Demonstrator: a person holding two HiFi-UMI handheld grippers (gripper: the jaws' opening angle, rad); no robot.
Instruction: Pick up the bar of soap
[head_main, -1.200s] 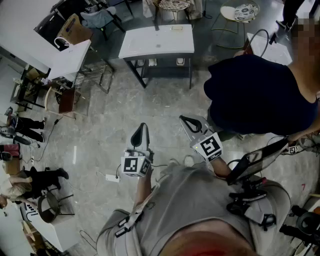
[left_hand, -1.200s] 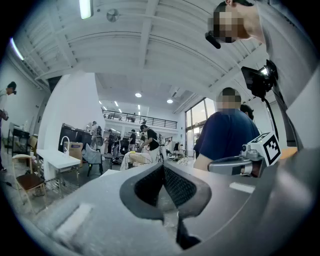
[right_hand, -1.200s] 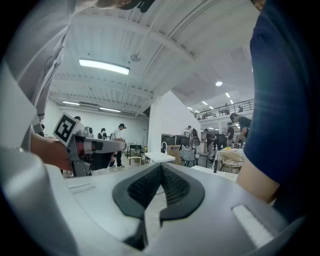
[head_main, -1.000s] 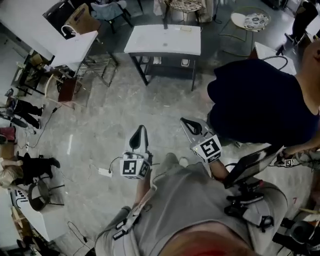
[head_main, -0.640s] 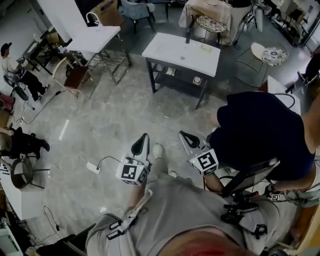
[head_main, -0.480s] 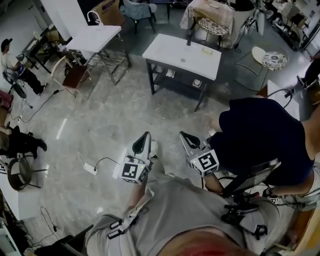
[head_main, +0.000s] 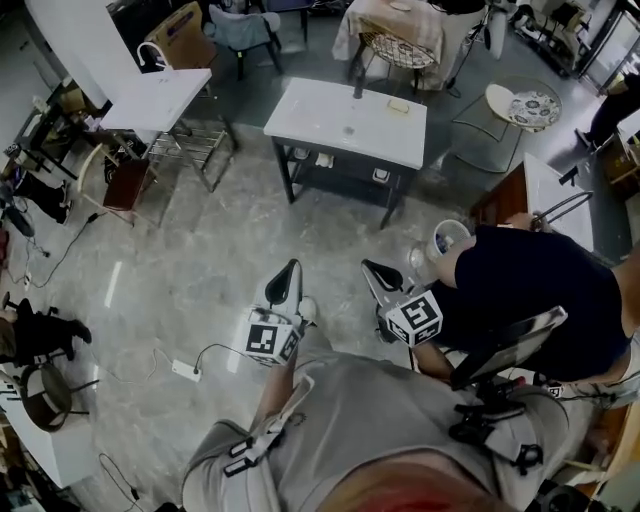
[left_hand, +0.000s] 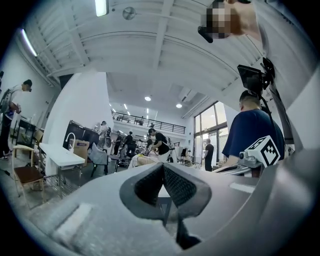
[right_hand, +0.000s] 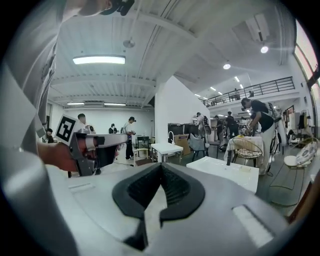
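Note:
A small pale bar of soap (head_main: 399, 105) lies near the far right edge of a white table (head_main: 330, 125), next to a dark upright bottle (head_main: 355, 88). In the right gripper view the soap (right_hand: 245, 169) and the table (right_hand: 225, 175) lie well ahead. My left gripper (head_main: 285, 283) and right gripper (head_main: 378, 274) hang side by side over the floor, well short of the table. Both are shut with nothing in them; the left pads (left_hand: 150, 182) meet at the tip, and so do the right pads (right_hand: 172, 187).
A person in a dark shirt (head_main: 530, 290) bends close at my right, beside a bucket (head_main: 447, 240). A second white table (head_main: 155, 98) stands at the left. A round table (head_main: 525, 105) stands at the back right. A power strip (head_main: 185, 370) with its cable lies on the floor.
The head view has swung, so the white table now sits nearer the middle of the picture. The person in the dark shirt has shifted right and lower. Both grippers stay shut in front of me.

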